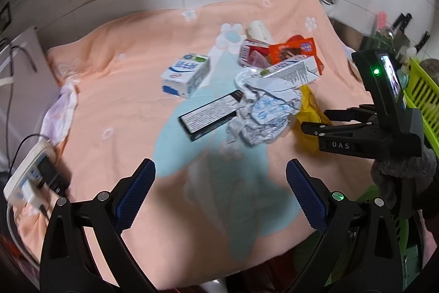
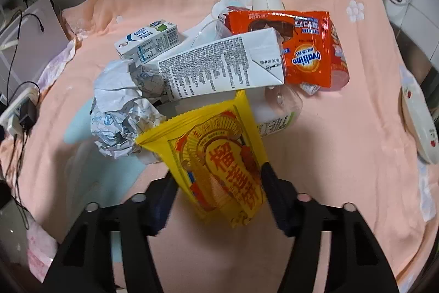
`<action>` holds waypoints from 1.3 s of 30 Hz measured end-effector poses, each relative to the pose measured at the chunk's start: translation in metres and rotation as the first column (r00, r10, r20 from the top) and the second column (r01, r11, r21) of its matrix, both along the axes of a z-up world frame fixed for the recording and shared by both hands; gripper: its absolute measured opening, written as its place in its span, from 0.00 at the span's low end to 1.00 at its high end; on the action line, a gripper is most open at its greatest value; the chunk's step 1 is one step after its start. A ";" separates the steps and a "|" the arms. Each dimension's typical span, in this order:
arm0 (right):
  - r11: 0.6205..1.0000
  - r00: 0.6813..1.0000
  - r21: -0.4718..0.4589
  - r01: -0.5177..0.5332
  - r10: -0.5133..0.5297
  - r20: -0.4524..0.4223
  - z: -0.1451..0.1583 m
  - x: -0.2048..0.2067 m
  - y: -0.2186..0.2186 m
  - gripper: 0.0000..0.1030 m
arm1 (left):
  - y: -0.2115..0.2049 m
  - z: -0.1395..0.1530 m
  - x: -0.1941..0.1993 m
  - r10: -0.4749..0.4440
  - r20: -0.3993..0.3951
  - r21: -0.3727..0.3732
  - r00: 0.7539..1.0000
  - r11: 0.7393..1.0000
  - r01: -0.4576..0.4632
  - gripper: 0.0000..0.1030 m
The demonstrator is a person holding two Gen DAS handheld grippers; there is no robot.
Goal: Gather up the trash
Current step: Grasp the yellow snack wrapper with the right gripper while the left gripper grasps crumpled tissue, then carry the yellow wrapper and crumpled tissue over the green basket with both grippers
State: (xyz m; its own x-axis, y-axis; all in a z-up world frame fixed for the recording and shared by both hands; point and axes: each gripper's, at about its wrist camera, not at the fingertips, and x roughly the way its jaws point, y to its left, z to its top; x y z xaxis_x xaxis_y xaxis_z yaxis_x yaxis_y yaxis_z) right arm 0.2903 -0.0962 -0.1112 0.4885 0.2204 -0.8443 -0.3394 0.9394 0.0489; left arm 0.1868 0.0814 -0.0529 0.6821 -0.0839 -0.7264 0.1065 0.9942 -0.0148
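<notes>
The right gripper (image 2: 216, 194) pinched the yellow snack wrapper (image 2: 216, 158) at the trash pile's near edge on the peach towel (image 2: 343, 128), and should have squeezed firmly before lifting, while the left gripper (image 1: 221, 186) hung wide open, empty.

A peach flowered blanket (image 1: 123, 89) covers the surface, a power strip (image 1: 26, 172) at its edge.

Peach blanket (image 2: 343, 128) with white flowers and a pale blue patch; my yellow packet (image 2: 219, 169) with red print; orange sachet (image 2: 301, 45); white-and-blue carton (image 1: 186, 74); crumpled white-and-blue paper (image 2: 123, 114); black box (image 1: 211, 114).
</notes>
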 end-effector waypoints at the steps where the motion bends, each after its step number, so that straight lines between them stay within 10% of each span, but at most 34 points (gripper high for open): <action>1: 1.000 1.000 0.002 0.002 -0.002 0.000 0.001 -0.001 0.000 0.46 | -0.002 -0.002 0.003 -0.009 -0.001 -0.003 1.000 1.000 0.009 0.92; 14: 0.996 0.998 0.073 0.052 -0.053 0.016 0.022 -0.026 -0.017 0.20 | -0.042 -0.026 0.057 -0.138 -0.019 -0.021 0.990 0.990 0.138 0.86; 25: 0.992 0.995 0.096 0.076 -0.081 0.050 0.039 -0.049 -0.030 0.18 | -0.049 -0.045 0.080 -0.197 -0.060 -0.055 0.978 0.979 0.194 0.54; 39: 0.988 0.991 0.104 0.112 -0.119 0.057 0.046 -0.081 -0.046 0.18 | -0.048 -0.051 0.085 -0.239 -0.078 -0.148 0.968 0.963 0.226 0.72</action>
